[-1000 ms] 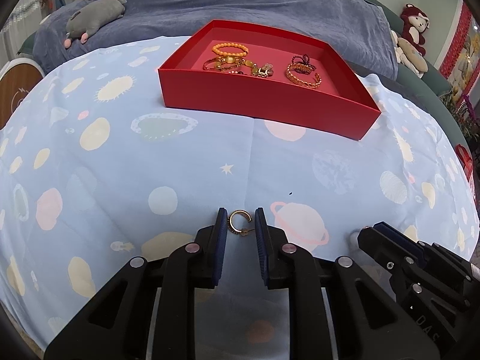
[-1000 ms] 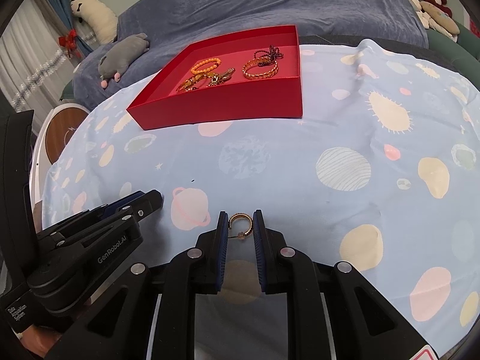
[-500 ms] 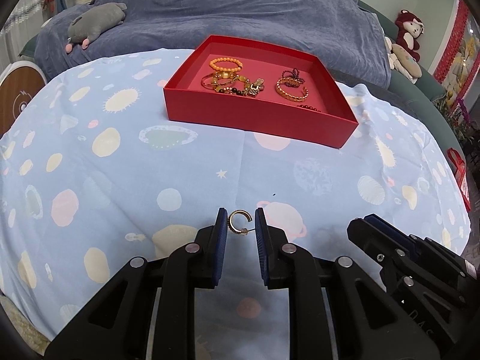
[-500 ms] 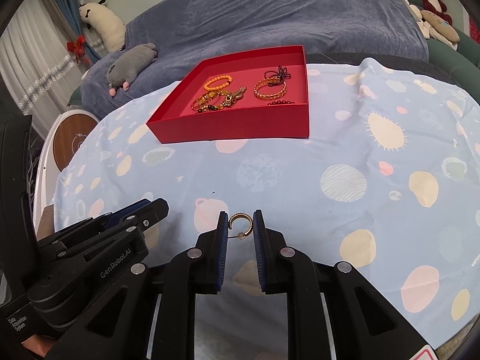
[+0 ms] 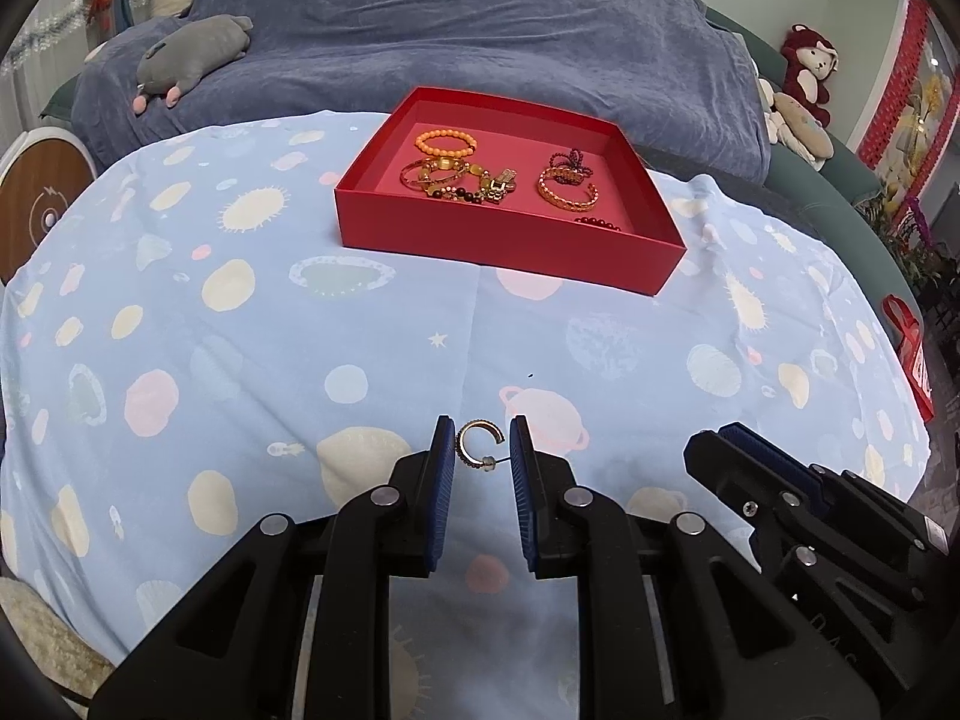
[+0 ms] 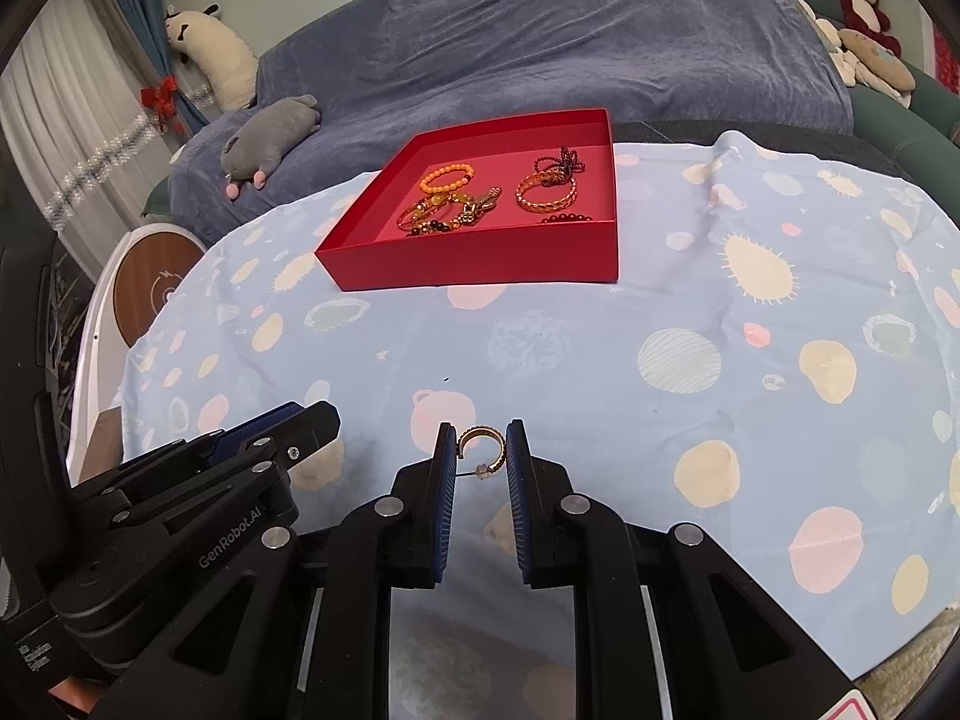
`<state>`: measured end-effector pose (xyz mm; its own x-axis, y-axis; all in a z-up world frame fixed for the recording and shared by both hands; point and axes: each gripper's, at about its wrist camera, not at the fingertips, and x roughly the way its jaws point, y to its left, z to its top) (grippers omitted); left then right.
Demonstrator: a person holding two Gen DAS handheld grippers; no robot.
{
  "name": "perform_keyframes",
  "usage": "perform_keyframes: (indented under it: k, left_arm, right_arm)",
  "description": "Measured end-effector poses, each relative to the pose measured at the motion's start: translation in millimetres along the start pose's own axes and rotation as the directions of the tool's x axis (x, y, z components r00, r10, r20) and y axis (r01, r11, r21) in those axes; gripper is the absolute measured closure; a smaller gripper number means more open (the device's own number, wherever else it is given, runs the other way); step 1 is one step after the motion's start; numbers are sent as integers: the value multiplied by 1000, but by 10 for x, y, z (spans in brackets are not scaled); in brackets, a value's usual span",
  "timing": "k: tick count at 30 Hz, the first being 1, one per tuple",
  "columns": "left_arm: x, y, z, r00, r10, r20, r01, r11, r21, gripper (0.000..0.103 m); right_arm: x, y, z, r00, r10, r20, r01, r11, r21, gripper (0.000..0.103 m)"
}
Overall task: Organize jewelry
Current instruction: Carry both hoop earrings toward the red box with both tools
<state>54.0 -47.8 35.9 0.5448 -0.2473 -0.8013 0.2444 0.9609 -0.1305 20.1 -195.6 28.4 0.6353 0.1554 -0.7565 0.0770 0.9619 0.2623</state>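
Observation:
A small gold hoop earring (image 5: 480,422) sits pinched between the blue pads of my left gripper (image 5: 480,433), lifted above the space-print cloth. My right gripper (image 6: 478,438) is shut on a second gold hoop earring (image 6: 481,431) in the same way. Each gripper also shows in the other's view: the right gripper (image 5: 717,444) at lower right, the left gripper (image 6: 312,414) at lower left. Farther back stands the red box (image 5: 510,246) (image 6: 474,264), holding an orange bead bracelet (image 5: 445,143), a gold bangle (image 5: 567,195) and several other pieces.
A light blue cloth (image 5: 240,360) with planets covers the table. Behind it a blue-grey throw (image 5: 480,30) drapes a sofa with a grey plush toy (image 5: 192,57) on it. A round wooden stool (image 5: 36,216) stands left, and a red plush monkey (image 5: 807,66) sits at the right.
Both grippers have risen off the cloth and pulled back, each carrying its earring. More of the table and the inside of the red box now shows.

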Motion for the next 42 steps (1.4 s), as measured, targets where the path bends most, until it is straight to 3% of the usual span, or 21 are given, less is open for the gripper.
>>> perform_keyframes:
  k: [20, 30, 42]
  left_arm:
    - [-107, 7, 307, 999, 13, 30, -13, 1000, 17, 85]
    - [14, 108, 891, 996, 17, 88, -19, 1000, 15, 85]
    - [481, 37, 1626, 992, 40, 122, -47, 997, 56, 85]
  right_arm:
    - [-46, 46, 294, 999, 11, 50, -9, 999, -34, 87]
    - [137, -27, 829, 994, 12, 105, -8, 999, -38, 87]
    - [536, -103, 1590, 987, 13, 158, -5, 999, -52, 87]
